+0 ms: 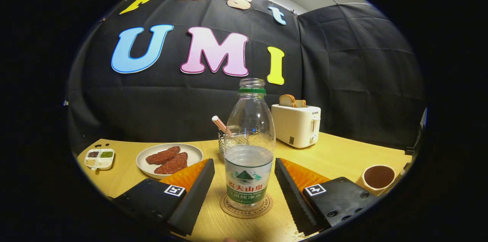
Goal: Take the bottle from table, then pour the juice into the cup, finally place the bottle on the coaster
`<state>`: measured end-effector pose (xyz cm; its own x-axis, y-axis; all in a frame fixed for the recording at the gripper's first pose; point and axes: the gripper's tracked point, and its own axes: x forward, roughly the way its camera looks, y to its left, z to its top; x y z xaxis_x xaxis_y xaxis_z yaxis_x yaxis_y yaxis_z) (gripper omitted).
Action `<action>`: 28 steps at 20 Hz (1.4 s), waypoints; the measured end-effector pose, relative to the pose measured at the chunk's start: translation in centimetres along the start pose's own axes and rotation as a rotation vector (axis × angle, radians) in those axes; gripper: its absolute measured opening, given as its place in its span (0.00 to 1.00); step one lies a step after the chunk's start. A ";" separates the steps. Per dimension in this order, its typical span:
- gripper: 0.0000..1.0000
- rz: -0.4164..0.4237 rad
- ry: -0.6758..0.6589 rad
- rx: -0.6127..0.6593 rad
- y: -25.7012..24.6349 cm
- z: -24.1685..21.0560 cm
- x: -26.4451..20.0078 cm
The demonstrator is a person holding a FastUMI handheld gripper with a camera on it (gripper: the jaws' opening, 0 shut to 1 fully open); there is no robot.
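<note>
coaster (246, 205) partly under the bottle (249, 146), wire rack (221, 146) behind it mostly hidden, cup (377, 179) cut off low, tray (99, 158) bits too small

The claw (244, 188) shows at the lower part of the frame as two wedge-shaped fingers (192, 200), broad at the base and narrowing toward their tips. The right finger's inner face is ribbed with fine sawtooth ridges. Each finger sits on a blocky housing bearing a small square black-and-white marker on top; round screw heads stud the right housing's lower edge.
</note>
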<state>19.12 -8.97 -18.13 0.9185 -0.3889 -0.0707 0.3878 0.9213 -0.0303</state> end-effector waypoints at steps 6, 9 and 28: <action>0.97 0.017 0.029 -0.006 -1.0 0.4 -3.2; 0.97 0.040 0.044 0.004 -1.3 0.9 -5.1; 0.97 0.351 -0.051 0.048 -4.0 15.0 -15.3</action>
<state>4.66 -6.65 -1.98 0.9986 -0.0495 -0.0182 0.0501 0.9982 0.0336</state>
